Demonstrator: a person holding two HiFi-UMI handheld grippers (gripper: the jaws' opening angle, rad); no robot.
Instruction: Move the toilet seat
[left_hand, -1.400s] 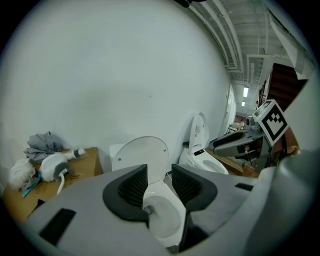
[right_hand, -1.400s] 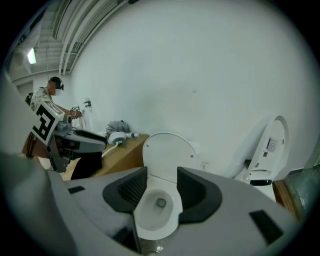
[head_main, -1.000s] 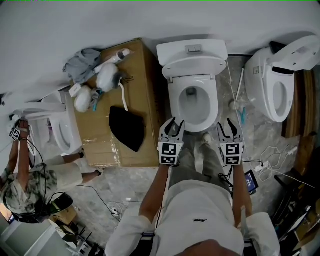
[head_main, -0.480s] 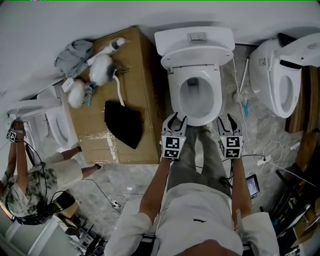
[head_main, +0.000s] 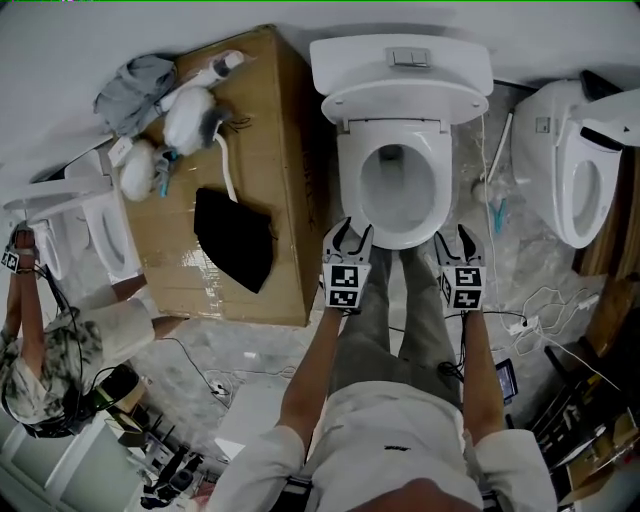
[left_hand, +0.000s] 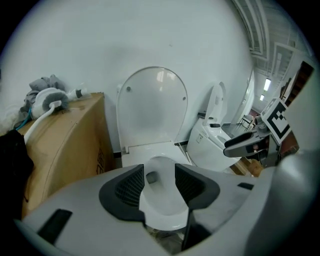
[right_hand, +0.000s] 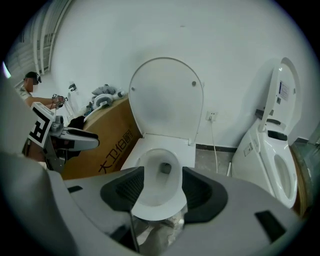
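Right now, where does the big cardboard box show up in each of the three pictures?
Head view: the cardboard box fills the upper left, beside the toilet.
Left gripper view: the box sits at the left edge, left of the raised lid.
Right gripper view: the box is left of centre, with printing on its side.
Shared landmark: the toilet with its raised lid, just right of the box in every view.

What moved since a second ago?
The left tongs and right tongs came down toward the toilet, near its front rim. Their jaws have just been opening, with nothing gripped. The lid stayed up, and the box kept its place.
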